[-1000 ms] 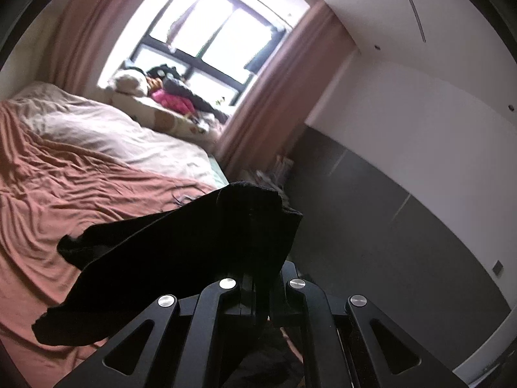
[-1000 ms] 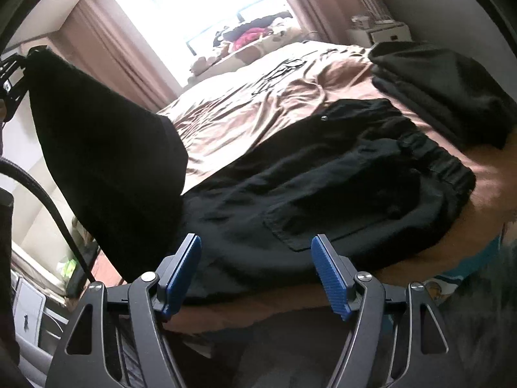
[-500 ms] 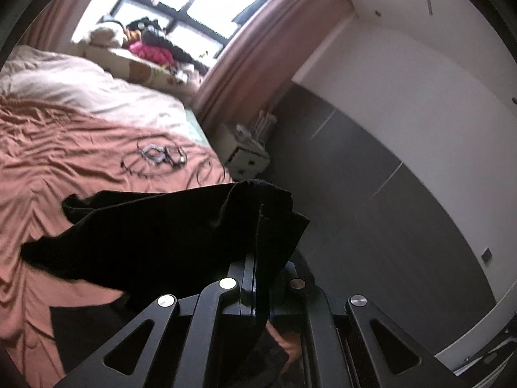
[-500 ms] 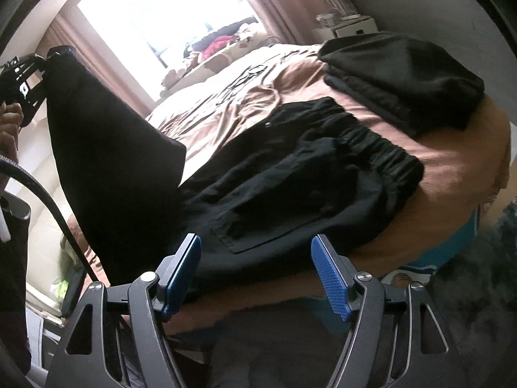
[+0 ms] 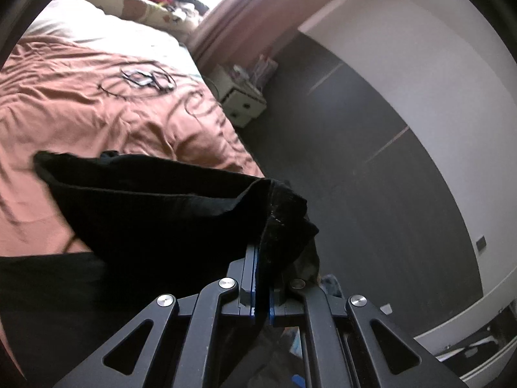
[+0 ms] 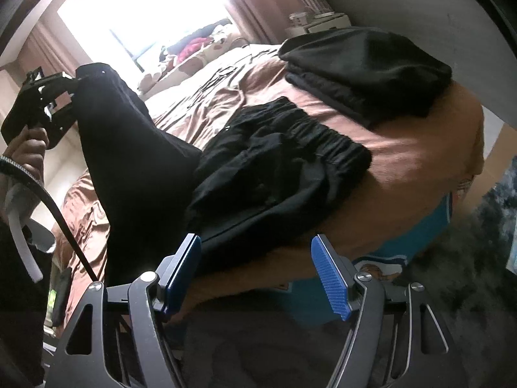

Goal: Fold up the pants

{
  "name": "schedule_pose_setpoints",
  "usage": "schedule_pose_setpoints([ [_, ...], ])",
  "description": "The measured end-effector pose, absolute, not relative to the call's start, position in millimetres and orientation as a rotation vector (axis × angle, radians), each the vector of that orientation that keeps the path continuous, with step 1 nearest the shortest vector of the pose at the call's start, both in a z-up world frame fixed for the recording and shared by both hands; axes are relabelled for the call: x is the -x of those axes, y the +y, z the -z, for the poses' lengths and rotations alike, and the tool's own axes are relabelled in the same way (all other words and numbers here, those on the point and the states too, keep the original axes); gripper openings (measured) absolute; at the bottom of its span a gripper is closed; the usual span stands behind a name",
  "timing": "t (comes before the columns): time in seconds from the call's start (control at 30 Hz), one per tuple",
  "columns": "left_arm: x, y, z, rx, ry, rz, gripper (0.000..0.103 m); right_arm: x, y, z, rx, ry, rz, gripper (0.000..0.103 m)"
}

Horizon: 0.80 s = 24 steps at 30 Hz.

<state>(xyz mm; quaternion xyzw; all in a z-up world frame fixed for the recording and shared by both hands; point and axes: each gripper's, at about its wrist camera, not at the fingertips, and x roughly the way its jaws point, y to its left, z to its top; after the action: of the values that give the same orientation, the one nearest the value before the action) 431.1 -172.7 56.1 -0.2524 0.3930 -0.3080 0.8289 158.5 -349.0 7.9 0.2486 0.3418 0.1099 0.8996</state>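
Bed with rumpled rust-brown sheet (image 6: 404, 148): fills most of both views, its near corner rounded above a dark grey floor. Pair of black fabric pants (image 6: 274, 174): the elastic-waisted upper part lies flat near the bed's front edge, while one leg end is lifted clear of the sheet and hangs as a dark drape at the left of the right wrist view; in the left wrist view the same pants (image 5: 168, 220) stretch from the tool back towards the bed. Stack of folded dark garments (image 6: 365, 68): rests on the far right corner of the bed, apart from the pants. Dusty-pink curtain (image 5: 245, 9): hangs beside the bright window. Small white bedside cabinet (image 5: 242, 97): stands between bed and dark wall panel. Left tool (image 5: 262, 278): blue-padded fingers pressed together on a bunched hem of the pants; it also shows in the right wrist view (image 6: 76, 80), raised above the bed. Right tool (image 6: 255, 271): blue ribbed fingers (image 6: 326, 268) spread wide apart, holding nothing, low before the bed's edge. Thin dark looped item (image 5: 142, 79): lies on the sheet, possibly a cable or glasses.
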Motion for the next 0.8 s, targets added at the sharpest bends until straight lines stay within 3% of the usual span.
schedule_pose_setpoints([
  [0.37, -428.5, -260.9, -26.1, 0.463, 0.933, 0.777, 0.004, -148.5, -376.8, -10.9, -0.509, 0.712, -0.157, 0.069],
  [0.67, -404.6, -311.7, 32.9, 0.408, 1.066, 0.847, 0.005, -150.4, -385.9, -4.7, -0.528, 0.729, -0.137, 0.069],
  [0.73, -400.2, -317.1, 44.7, 0.383, 1.099, 0.844, 0.007, -152.6, -385.1, -2.7, -0.530, 0.736, -0.141, 0.069],
  [0.8, -398.9, -317.9, 56.5, 0.385, 1.154, 0.847, 0.016, -154.5, -384.9, -0.2, -0.530, 0.742, -0.145, 0.069],
])
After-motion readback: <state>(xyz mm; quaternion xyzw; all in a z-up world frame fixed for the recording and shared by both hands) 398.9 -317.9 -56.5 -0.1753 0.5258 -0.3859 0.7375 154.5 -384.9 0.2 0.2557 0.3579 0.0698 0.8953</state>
